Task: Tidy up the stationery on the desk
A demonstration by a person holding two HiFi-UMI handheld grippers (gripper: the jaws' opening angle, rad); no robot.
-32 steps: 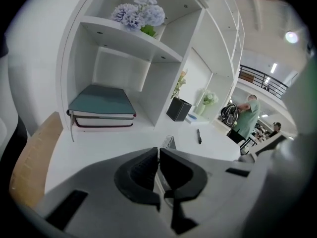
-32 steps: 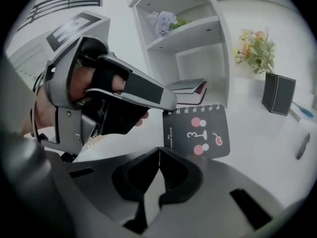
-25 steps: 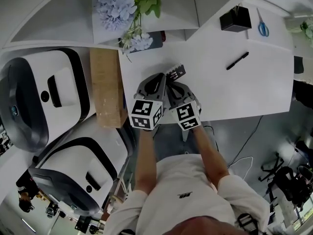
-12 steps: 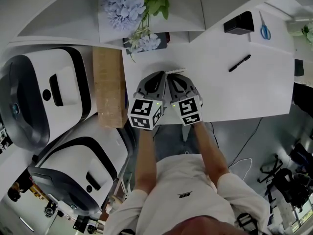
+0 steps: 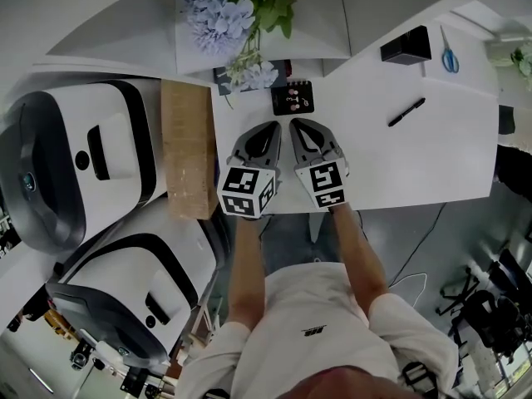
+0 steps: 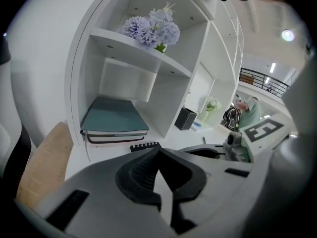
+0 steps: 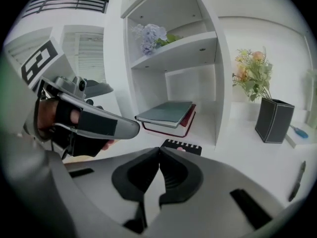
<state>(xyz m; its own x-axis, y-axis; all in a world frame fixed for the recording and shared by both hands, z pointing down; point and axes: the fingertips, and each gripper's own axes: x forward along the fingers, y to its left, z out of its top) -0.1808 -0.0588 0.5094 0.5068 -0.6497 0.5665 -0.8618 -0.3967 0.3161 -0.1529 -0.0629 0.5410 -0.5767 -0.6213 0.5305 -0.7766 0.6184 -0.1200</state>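
A small black spiral notebook [image 5: 293,99] lies flat on the white desk [image 5: 399,156], just ahead of both grippers and in front of the shelf opening. My left gripper [image 5: 270,128] and right gripper [image 5: 297,125] sit side by side at the desk's near edge, both shut and empty. The notebook [image 6: 145,146] peeks over the left gripper [image 6: 158,150], and the notebook [image 7: 181,147] lies just beyond the right gripper [image 7: 158,150]. A black pen [image 5: 406,111] lies to the right. Blue scissors [image 5: 449,52] rest by a black pen holder [image 5: 406,43].
Stacked books [image 7: 168,115] lie in the low shelf compartment, with blue flowers [image 6: 151,31] on the shelf above. A brown cardboard box [image 5: 187,148] stands left of the desk beside white machines [image 5: 75,156]. A plant [image 7: 253,73] rises from the pen holder [image 7: 274,120].
The notebook stood at the jaw tips, tilted then edge-on; now it lies flat a little farther away, toward the shelf. Both grippers have hardly moved.
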